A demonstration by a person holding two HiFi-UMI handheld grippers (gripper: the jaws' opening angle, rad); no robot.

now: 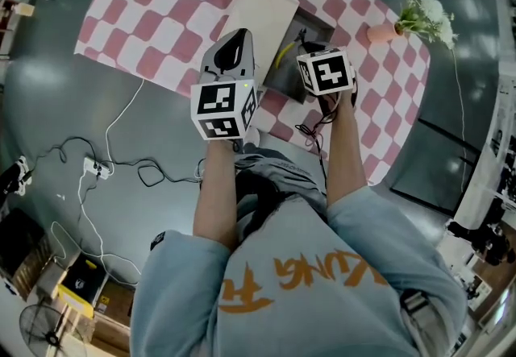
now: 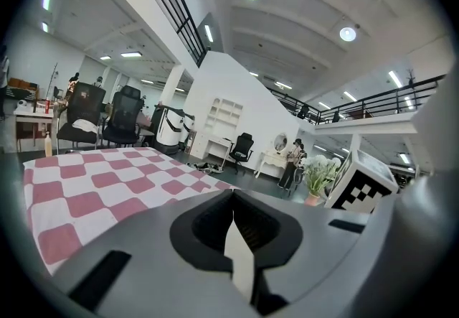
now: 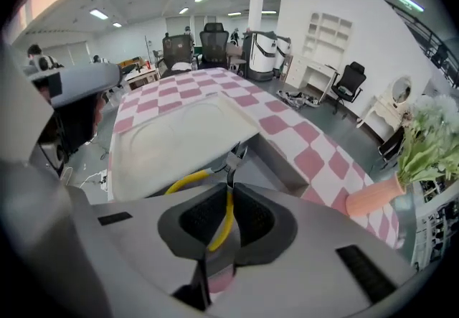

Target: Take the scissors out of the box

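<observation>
Right hand-held gripper [image 3: 231,198] grips scissors [image 3: 233,160] over the box [image 3: 281,163].

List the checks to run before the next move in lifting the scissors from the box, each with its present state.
1. Right gripper shut on the scissors, at a yellow handle: ok.
2. Left gripper shut, empty: ok.
3. White lid off the box opening: ok.
4. Scissors clear of the box walls: cannot tell.
5. Vase of flowers away from the jaws: ok.
</observation>
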